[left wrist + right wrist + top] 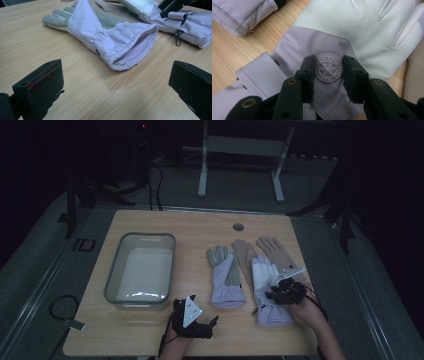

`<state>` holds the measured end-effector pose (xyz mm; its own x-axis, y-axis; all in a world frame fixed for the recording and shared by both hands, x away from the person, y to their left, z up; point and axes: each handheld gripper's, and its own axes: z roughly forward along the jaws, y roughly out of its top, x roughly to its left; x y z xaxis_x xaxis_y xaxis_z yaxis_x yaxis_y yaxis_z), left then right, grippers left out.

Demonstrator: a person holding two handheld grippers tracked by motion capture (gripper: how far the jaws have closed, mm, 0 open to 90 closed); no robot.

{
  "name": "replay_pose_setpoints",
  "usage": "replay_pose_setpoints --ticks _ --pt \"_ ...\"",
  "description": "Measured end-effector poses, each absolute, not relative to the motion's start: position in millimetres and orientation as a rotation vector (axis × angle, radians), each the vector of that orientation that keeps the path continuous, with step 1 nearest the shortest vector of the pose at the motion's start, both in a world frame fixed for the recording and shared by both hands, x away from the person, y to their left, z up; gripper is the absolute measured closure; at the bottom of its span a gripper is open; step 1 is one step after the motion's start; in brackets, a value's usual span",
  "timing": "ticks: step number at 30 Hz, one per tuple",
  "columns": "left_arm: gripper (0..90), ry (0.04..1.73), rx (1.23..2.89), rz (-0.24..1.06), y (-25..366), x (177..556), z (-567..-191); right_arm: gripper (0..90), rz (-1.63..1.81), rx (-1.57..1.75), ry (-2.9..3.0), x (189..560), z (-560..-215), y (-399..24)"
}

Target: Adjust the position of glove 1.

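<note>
Both handheld tools are black: the left gripper (214, 322) carries a grey three-cornered plate (190, 310) with small dark dots, and the right gripper (283, 290) bears a like plate, with thin black cables trailing from each. In the left gripper view, the blocky black jaws show red marks along one edge. In the right gripper view, the jaw links carry brass-coloured eyelets (292, 81).

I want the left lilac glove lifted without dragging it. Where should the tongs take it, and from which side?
Probably at the cuff of the left lilac glove. It faces the person's edge of the table, gapes open and stands proud of the wood, so one jaw could slip inside. The left tongs, open and just short of it, could come straight in from that edge.
</note>
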<state>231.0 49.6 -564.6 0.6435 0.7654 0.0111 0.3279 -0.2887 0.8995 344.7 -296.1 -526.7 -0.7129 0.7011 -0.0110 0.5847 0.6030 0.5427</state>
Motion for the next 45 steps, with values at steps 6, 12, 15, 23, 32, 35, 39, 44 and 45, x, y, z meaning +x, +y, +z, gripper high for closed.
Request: replay_pose_setpoints --ticks 6,12,15,23,32,35,39,44,45 --pt "0.0 0.871 1.876 0.566 49.6 229.7 -564.7 75.5 0.793 1.094 2.556 336.7 -528.0 -295.4" --pt "0.0 0.875 1.875 0.571 49.4 229.7 -564.7 79.8 0.848 1.144 2.538 330.4 -516.2 -301.3" --pt "0.0 0.876 1.876 0.565 49.4 230.2 -564.7 80.2 0.913 1.167 2.546 327.4 -509.3 -308.6" --pt "0.0 0.879 1.875 0.564 49.8 230.4 -564.6 80.3 0.980 1.179 2.507 321.4 -478.0 -319.3" --pt "0.0 0.881 1.874 0.561 50.1 230.6 -564.6 80.2 0.994 1.096 2.471 333.2 -423.9 -300.7" --pt "0.0 0.881 1.874 0.562 50.1 230.7 -564.6 80.2 0.986 1.075 2.466 337.3 -411.5 -290.7" --pt "0.0 0.885 1.870 0.558 50.3 230.8 -564.6 80.2 0.984 1.044 2.459 345.2 -391.2 -266.4" --pt "0.0 0.885 1.866 0.554 50.7 230.7 -564.7 80.3 0.968 1.020 2.493 350.4 -386.8 -237.7" --pt "0.0 0.884 1.866 0.554 50.7 230.7 -564.6 80.3 0.963 1.024 2.501 351.6 -388.4 -232.0"
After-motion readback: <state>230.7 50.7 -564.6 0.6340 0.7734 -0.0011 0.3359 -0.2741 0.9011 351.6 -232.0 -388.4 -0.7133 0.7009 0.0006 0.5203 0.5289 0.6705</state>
